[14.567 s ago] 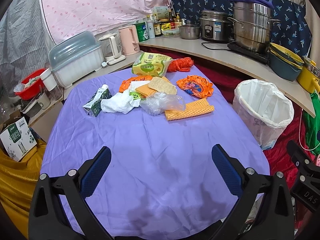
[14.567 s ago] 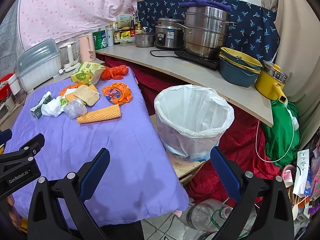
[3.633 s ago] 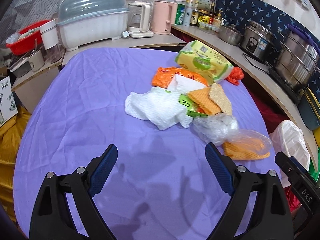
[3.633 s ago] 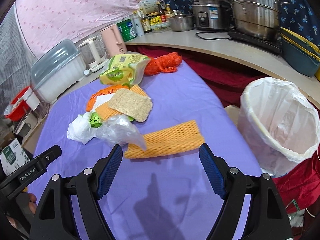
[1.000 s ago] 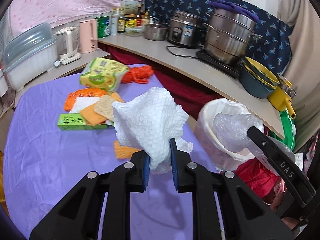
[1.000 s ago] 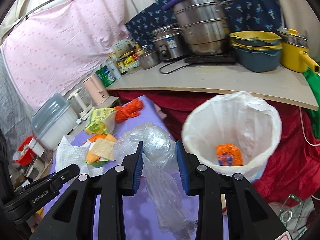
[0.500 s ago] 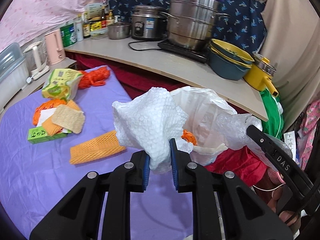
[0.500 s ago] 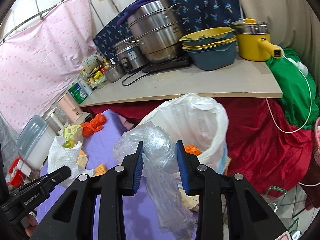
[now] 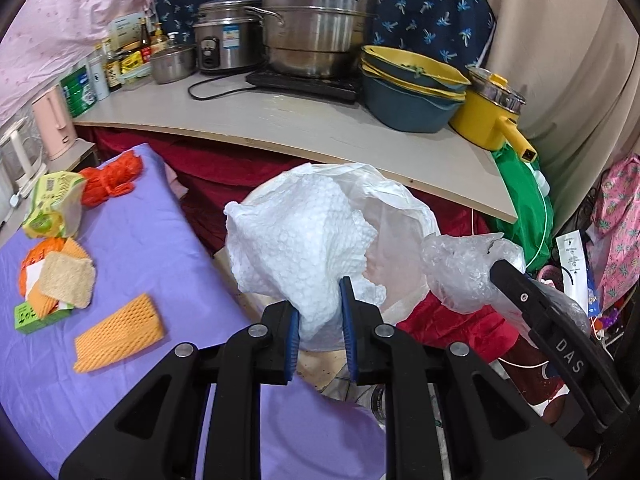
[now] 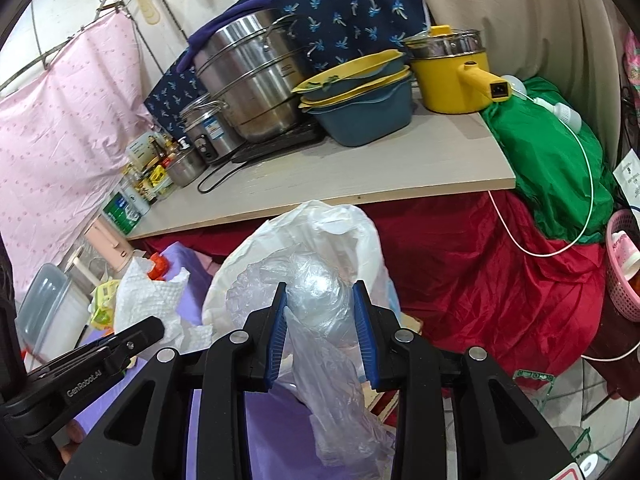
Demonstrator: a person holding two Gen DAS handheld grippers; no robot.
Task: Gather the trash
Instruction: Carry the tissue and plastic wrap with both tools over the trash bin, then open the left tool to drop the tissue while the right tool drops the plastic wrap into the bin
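Left tool (image 9: 319, 322) grips your white paper towel (image 9: 304, 248); right tool (image 10: 322, 322) clamps clear plastic bag (image 10: 320, 300), both in front of lined trash bin (image 9: 400, 216).

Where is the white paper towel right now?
Left wrist view centre: the white paper towel is clamped in the left gripper, right in front of the bin liner.

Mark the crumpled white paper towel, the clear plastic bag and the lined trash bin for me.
white paper towel (image 9: 304, 248), left wrist view, middle of the crumpled wad.
clear plastic bag (image 10: 320, 300), right wrist view, bunched part between the blue pads.
trash bin (image 9: 404, 216), left wrist view, white liner at the far rim.
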